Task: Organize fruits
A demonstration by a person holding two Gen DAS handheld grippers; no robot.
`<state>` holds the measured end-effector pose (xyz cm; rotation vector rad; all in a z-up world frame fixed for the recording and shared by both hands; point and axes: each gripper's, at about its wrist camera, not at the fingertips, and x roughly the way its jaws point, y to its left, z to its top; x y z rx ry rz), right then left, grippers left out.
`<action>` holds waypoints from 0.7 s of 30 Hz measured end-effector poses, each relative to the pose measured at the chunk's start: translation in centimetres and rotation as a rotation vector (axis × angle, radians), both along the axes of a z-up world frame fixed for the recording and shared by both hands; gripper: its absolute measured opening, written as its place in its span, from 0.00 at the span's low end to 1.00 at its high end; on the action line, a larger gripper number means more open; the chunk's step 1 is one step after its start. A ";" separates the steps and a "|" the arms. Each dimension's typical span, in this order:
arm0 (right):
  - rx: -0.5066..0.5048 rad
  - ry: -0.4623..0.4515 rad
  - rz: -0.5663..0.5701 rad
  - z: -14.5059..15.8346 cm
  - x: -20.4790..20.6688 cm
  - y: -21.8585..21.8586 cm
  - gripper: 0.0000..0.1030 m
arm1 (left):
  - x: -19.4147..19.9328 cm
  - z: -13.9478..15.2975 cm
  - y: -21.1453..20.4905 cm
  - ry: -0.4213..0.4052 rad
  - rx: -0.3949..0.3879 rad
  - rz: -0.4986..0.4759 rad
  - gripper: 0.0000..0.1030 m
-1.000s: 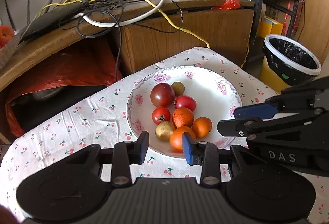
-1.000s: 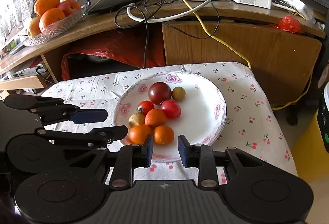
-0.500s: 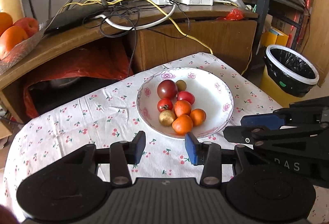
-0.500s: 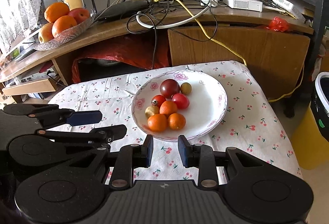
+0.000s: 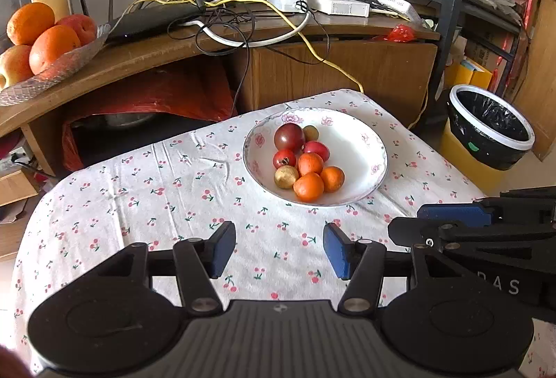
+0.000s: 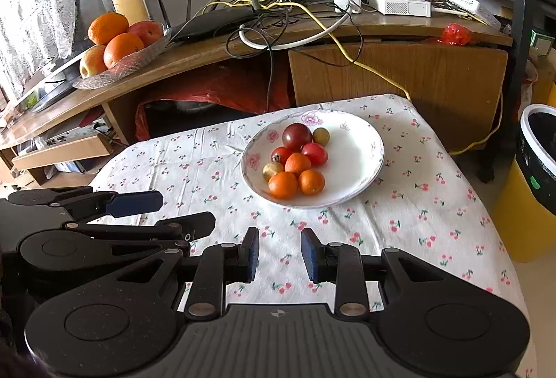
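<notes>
The small red, orange and tan fruits (image 5: 305,159) sit bunched in a white floral-rimmed plate (image 5: 361,148), the cluster running lengthwise from the dark plum at the far end towards me. My right view alone shows the flat screen beside the glass fruit dish (image 6: 125,65). The plate lies on the cherry-print worktop (image 5: 173,190), well ahead of my left tool (image 5: 279,251) and right tool (image 6: 279,254), both parted and empty.

The bench cloth (image 5: 173,190) is white with red cherries. The white plate (image 5: 361,148) has pink flowers. Its fruits (image 5: 305,162) are orange, red and tan.
</notes>
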<state>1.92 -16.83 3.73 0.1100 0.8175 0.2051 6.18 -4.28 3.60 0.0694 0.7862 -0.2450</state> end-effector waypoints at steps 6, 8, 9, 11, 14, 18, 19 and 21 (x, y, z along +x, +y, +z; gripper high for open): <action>0.004 -0.005 -0.008 0.3 -1.3 0.3 0.24 | -1.4 0.2 0.4 0.009 -0.017 0.012 0.61; 0.003 -0.008 -0.012 0.4 -1.8 0.4 0.24 | -1.9 0.4 0.4 0.001 -0.012 0.015 0.61; 0.003 -0.009 -0.015 0.4 -2.0 0.4 0.25 | -2.1 0.4 0.4 -0.004 -0.006 0.017 0.63; 0.003 -0.011 -0.019 0.5 -2.5 0.4 0.25 | -2.6 0.6 0.4 -0.010 0.016 0.031 0.70; 0.006 -0.017 -0.024 0.7 -3.3 0.5 0.25 | -3.4 0.8 0.4 -0.040 0.054 0.048 0.79; 0.009 -0.026 -0.030 0.9 -4.2 0.6 0.25 | -4.2 1.0 0.7 -0.041 0.033 0.052 0.80; 0.008 -0.027 -0.031 0.9 -4.5 0.7 0.25 | -4.4 0.9 0.8 -0.037 0.024 0.051 0.80; 0.002 -0.031 -0.029 1.0 -5.0 0.9 0.25 | -4.7 0.9 0.9 -0.028 0.021 0.050 0.80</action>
